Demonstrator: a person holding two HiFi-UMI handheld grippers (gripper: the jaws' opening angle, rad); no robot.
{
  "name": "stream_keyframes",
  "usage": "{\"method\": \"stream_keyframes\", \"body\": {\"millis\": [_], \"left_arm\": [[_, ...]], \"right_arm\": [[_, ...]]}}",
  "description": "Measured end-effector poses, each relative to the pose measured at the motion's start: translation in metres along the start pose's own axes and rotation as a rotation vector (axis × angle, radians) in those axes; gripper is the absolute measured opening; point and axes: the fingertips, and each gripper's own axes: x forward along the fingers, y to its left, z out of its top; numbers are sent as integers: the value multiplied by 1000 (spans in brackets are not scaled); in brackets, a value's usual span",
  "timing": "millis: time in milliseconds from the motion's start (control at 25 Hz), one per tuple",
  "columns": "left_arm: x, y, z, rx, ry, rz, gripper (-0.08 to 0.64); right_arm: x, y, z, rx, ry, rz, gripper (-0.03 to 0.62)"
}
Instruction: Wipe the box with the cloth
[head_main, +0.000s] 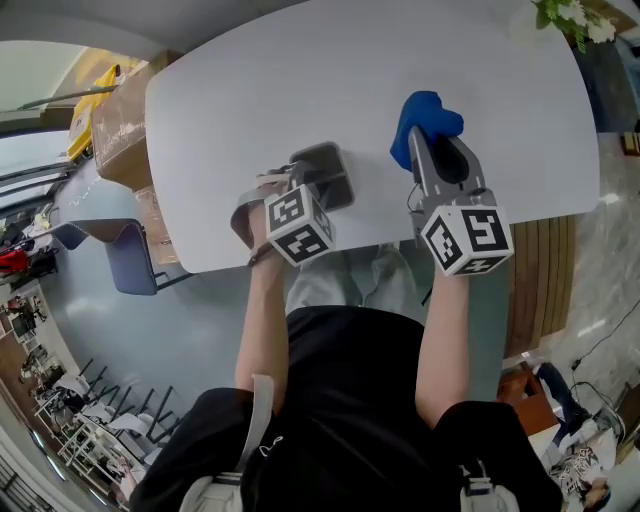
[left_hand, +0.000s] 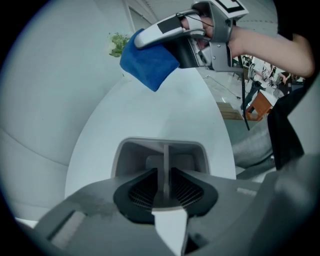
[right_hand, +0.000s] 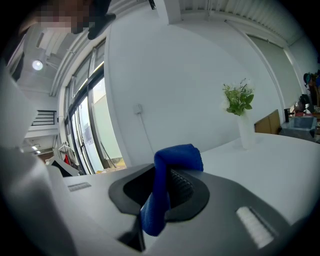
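Left claw (left_hand: 165, 176) pinches the box (left_hand: 126, 155) wall, hold firm | right claw (right_hand: 167, 189) clamps the cloth (right_hand: 180, 156), airborne — lower flat onto box

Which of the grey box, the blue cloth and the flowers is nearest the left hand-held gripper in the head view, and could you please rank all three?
1. grey box: clamped in the left hand-held gripper.
2. blue cloth: to its right, pinched by the right hand-held gripper.
3. flowers: at the far right corner of the table.
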Motion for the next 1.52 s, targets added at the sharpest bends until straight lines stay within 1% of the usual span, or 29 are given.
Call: {"method": "stream_keyframes", "body": {"millis": [160,280,400,520,760,880,1000,1080,1200,1400,1520], "left_arm": [[10,-3,-4,18,43,-20,95],[18,-2,-10,43,91,-14,95],[21,-1,-12,68,116,-11,94],[21,-4,-9,94,126,-15,67],[19,-8,-6,86,105,-21,61],[15,-11,-6,69,75,-25,55],[10,-14,-8,23,33,-29,52],[5,-14,-5,-28,-21,-34,52],[-7,-13,1,-126,-118,-32,52],[-29,-6,3,-228,-227,2,52],[-46,0,7,-300,-328,26,52]], "right_arm": [[-1,-3,-2,12,-6,-17,57],[-1,-6,-6,18,-5,-29,57],[-1,-8,-9,26,-4,-40,57],[-1,-7,-7,27,-7,-40,57],[-1,1,0,8,-9,-15,57],[-1,4,4,-4,-8,-1,57],[0,9,8,-18,-8,20,57],[0,13,11,-30,-9,38,57],[0,19,18,-46,-10,66,57],[3,38,24,-84,-7,128,57],[4,51,28,-114,-6,172,57]]}}
